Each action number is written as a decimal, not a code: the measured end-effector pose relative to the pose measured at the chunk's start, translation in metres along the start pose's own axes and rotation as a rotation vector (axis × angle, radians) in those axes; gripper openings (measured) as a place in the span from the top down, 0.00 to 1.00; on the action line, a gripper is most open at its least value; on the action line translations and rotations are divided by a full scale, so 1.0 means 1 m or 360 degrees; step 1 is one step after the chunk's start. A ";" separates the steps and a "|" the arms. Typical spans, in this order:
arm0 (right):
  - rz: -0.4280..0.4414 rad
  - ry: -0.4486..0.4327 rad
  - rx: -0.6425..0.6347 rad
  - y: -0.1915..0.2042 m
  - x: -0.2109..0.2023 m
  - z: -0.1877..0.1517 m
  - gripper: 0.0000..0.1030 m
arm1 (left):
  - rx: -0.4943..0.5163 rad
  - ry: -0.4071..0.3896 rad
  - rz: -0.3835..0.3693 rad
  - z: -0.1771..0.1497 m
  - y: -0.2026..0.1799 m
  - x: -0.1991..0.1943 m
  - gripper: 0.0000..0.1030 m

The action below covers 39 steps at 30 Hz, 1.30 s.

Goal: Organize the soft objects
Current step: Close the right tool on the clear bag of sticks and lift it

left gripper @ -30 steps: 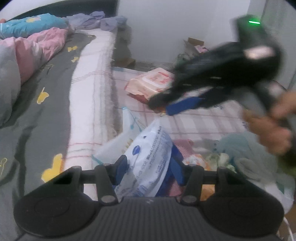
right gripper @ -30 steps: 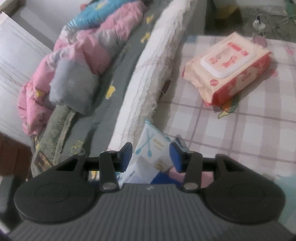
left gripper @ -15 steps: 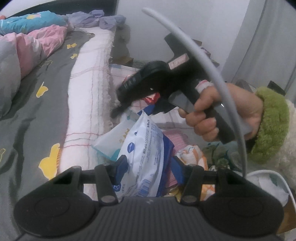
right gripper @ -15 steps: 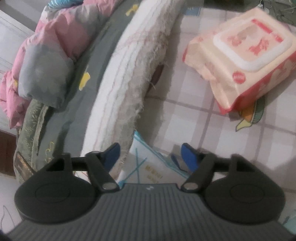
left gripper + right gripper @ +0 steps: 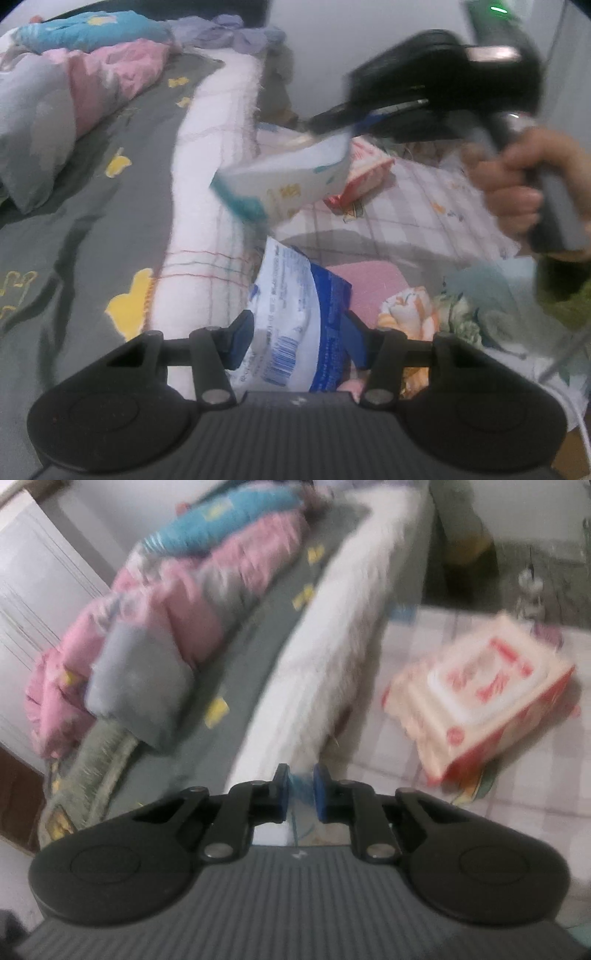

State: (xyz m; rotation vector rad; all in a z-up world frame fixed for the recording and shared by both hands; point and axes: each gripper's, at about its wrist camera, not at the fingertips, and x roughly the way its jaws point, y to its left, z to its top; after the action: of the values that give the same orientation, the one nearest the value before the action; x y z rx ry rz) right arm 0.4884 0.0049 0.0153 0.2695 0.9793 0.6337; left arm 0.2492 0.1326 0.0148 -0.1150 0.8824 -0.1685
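Note:
My right gripper [image 5: 300, 788] is shut on a white and teal soft pack [image 5: 295, 812]. In the left wrist view that pack [image 5: 288, 181] hangs in the air from the right gripper [image 5: 343, 125], above the checked mat. My left gripper [image 5: 299, 343] is open, its blue pads either side of a white and blue plastic pouch [image 5: 291, 325] that stands against the bed edge. A pink and white wet-wipe pack [image 5: 480, 705] lies on the mat; it also shows behind the lifted pack in the left wrist view [image 5: 369, 173].
A bed with a grey sheet [image 5: 92, 206] and a white fuzzy edge [image 5: 207, 192] runs along the left. A pink quilt [image 5: 166, 627] is heaped on it. Pink cloth [image 5: 373, 280] and printed soft items [image 5: 410, 314] lie on the checked mat [image 5: 424, 206].
My right gripper closed on the white and teal pack by the bed edge and lifted it up off the mat. My left gripper stayed open around the blue pouch.

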 end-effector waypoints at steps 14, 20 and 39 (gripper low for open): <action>0.0240 -0.0148 0.0062 0.020 -0.099 -0.047 0.92 | -0.0103 -0.0244 -0.0046 -0.046 -0.004 -0.100 0.40; 0.0344 0.0014 0.0047 0.039 -0.077 -0.097 0.95 | -0.0139 -0.0229 -0.0034 -0.072 -0.001 -0.115 0.40; 0.0052 0.0036 0.0096 -0.007 -0.142 -0.140 0.92 | -0.0030 -0.0200 -0.0117 -0.066 -0.033 -0.065 0.48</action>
State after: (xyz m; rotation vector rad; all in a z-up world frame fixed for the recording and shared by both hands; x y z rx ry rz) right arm 0.3173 -0.0966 0.0335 0.3327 1.0186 0.6392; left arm 0.1542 0.1110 0.0275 -0.1741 0.7550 -0.2192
